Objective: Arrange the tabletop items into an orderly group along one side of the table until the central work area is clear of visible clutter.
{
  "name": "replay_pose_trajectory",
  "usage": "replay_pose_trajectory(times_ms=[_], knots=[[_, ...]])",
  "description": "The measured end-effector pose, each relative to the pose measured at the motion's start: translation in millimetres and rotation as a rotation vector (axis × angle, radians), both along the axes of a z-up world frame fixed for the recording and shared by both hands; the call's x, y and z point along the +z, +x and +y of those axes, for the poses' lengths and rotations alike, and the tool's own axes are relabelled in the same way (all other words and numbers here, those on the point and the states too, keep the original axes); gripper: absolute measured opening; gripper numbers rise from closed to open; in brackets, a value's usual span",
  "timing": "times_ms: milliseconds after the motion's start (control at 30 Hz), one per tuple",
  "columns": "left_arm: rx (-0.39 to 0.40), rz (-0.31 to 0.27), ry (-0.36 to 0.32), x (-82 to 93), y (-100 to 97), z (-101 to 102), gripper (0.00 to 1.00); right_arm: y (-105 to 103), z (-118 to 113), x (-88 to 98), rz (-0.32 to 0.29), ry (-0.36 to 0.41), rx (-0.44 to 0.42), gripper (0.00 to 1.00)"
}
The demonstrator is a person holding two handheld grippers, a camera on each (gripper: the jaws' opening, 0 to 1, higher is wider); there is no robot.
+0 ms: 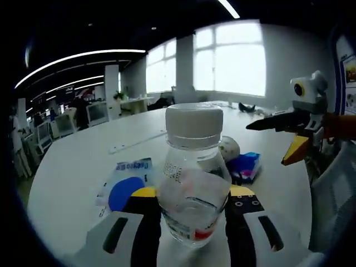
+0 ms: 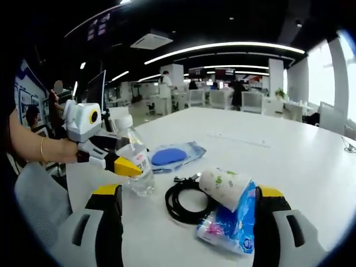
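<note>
A clear water bottle with a white cap stands on the white table, and my left gripper is shut on its lower body. The right gripper view shows that bottle at the left, with the left gripper on it. My right gripper is open wide over a black coiled cable, a paper roll and a blue packet. A wipes pack with a blue oval lies behind the cable. In the left gripper view, the right gripper hovers at the right.
The wipes pack, the roll and the blue packet lie just behind the bottle. A thin white strip lies further out. A grey chair stands at the table edge below a hand. Office desks fill the background.
</note>
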State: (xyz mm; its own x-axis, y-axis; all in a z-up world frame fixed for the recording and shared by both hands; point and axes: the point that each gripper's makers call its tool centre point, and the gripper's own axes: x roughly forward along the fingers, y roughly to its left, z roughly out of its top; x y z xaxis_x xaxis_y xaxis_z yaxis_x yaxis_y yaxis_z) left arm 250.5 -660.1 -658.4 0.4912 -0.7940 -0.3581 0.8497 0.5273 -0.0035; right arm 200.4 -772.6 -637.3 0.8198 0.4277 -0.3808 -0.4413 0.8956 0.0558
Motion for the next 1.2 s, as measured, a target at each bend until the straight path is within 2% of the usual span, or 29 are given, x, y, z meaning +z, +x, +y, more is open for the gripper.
replay_pose_trajectory(times_ms=[200, 467, 867, 1200], knots=[[-0.031, 0.005, 0.014, 3.0, -4.4, 2, 0.42, -1, 0, -0.1, 0.004, -0.003, 0.002, 0.98], [-0.057, -0.007, 0.005, 17.7, -2.9, 10, 0.42, 0, 3, 3.2, 0.008, 0.004, 0.005, 0.98], [-0.085, -0.059, 0.016, 50.9, 16.2, 37, 0.42, -3, 14, 12.9, 0.008, 0.001, 0.009, 0.98], [-0.091, -0.074, 0.001, 75.4, 30.4, 58, 0.42, -5, 22, 14.2, 0.023, -0.011, -0.01, 0.97]])
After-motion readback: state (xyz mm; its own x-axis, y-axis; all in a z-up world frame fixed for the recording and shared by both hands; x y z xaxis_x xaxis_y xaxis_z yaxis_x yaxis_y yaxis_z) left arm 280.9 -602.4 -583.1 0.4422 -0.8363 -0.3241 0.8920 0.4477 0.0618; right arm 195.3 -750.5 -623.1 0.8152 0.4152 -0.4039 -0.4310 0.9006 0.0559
